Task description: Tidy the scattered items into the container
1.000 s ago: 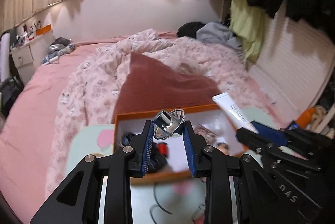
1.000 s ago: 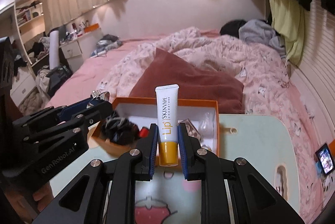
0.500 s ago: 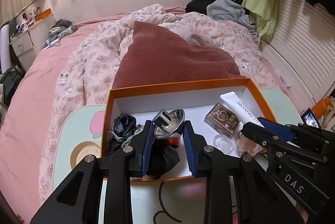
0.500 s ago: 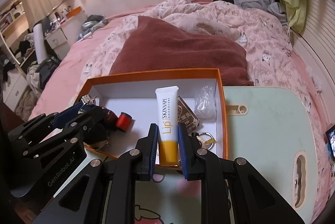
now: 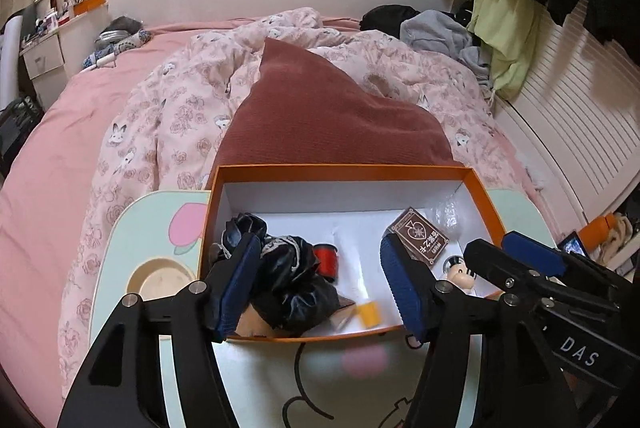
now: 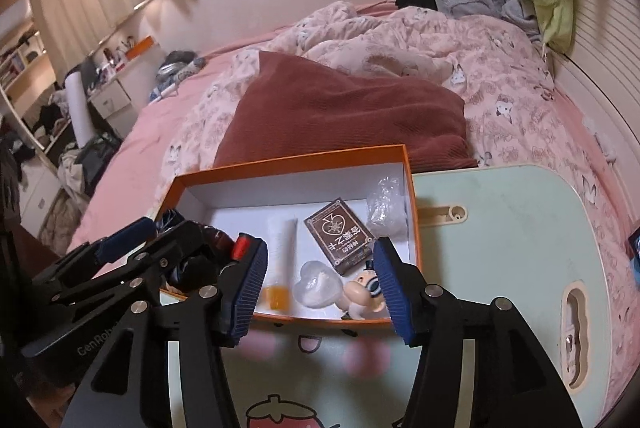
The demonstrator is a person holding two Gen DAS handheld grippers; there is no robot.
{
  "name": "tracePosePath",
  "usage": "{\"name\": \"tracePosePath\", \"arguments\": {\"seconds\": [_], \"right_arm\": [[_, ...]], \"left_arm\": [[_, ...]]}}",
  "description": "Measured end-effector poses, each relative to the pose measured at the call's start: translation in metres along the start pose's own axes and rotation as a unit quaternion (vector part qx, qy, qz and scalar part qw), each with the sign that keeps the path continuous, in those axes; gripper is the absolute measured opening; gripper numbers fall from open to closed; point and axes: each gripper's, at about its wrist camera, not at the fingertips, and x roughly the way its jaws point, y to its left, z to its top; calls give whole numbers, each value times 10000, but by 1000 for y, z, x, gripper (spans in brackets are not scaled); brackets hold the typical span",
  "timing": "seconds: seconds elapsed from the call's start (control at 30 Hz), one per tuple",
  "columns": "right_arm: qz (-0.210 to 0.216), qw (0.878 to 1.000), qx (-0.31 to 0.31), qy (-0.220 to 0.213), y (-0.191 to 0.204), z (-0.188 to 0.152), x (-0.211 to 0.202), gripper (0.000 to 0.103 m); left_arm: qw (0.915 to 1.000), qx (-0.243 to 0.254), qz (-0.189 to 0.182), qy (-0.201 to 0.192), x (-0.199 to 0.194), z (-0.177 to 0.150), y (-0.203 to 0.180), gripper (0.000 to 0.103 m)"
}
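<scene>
Progress appears near complete; orange box sits at the far edge of the counter and holds a black bundle, red spool, cream tube, brown card pack, clear heart piece, cartoon figure and crumpled clear wrap; no loose item shows on the visible counter, though its near and left parts are partly hidden; judged remaining work is little or none. Left gripper hangs over the near left of the box, jaws spread wide and holding nothing, the bundle and spool between and just beyond them. Right gripper hangs over the near right of the box, jaws likewise wide and holding nothing; tube, heart piece and figure lie between them, free of the pads.
</scene>
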Motion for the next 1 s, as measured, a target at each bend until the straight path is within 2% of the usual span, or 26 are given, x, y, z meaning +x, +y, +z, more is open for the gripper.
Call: {"name": "tracePosePath", "arguments": {"seconds": [0.1,0.23,0.43,0.6,0.73,0.83,1.0], "right_arm": [[-32,10000,-51,-15,2,0,-2,55],[-136,9996,-238,-78,7,-5,-4,55],[-299,9977,-573,-221,17,-16,-16,55],[-174,9969,-671,-364,21,-28,-39,56],[-48,9974,-631,-340,20,-49,-56,61],[-50,9982,-546,-253,14,-75,-60,63],[-363,9979,-535,-42,4,-121,-48,63]], "left_arm": [[9999,84,96,-32,-1,-1,-3,63],[10000,86,17,-15,-5,-5,-2,63],[9996,240,84,-156,-24,-11,-5,63],[9995,162,30,-251,-49,-21,-6,63],[9994,45,121,-310,-65,-46,-2,63],[9997,113,139,-176,-64,-74,-2,63],[9997,157,143,77,-50,-123,-8,63]]}}
